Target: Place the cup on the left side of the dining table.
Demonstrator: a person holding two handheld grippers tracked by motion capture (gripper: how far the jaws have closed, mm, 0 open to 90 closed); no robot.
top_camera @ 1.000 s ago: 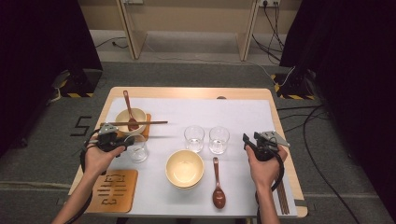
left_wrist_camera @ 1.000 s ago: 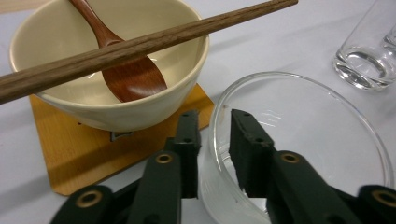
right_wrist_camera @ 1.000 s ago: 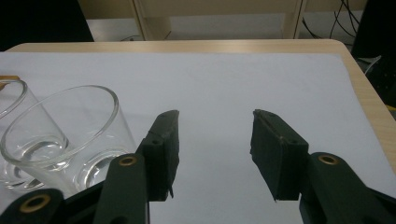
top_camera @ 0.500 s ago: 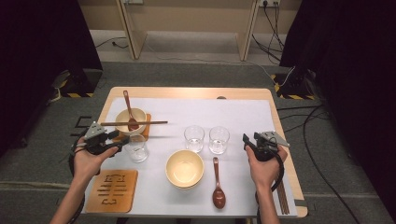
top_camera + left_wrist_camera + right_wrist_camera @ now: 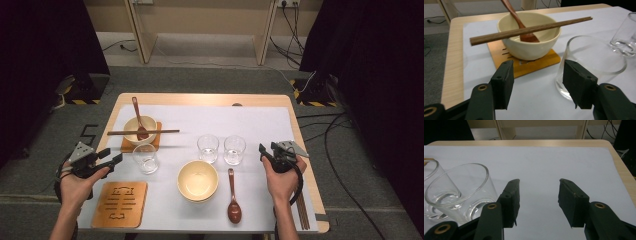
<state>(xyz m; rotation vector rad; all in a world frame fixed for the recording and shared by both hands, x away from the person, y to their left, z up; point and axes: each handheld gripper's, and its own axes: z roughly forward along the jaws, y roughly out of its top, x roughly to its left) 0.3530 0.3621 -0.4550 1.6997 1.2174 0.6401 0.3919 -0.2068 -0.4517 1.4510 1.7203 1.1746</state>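
With its jaws just opened wide and nothing between them, your left gripper (image 5: 111,159) sits off the table's left edge, just left of the freed glass (image 5: 145,158), which stands upright near the coaster-borne bowl (image 5: 140,129), while your right gripper (image 5: 265,150) gapes empty.

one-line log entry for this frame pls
left gripper: open, just released glass, fingers clear of it | right gripper: open, empty, beside right glass | glass upright on mat
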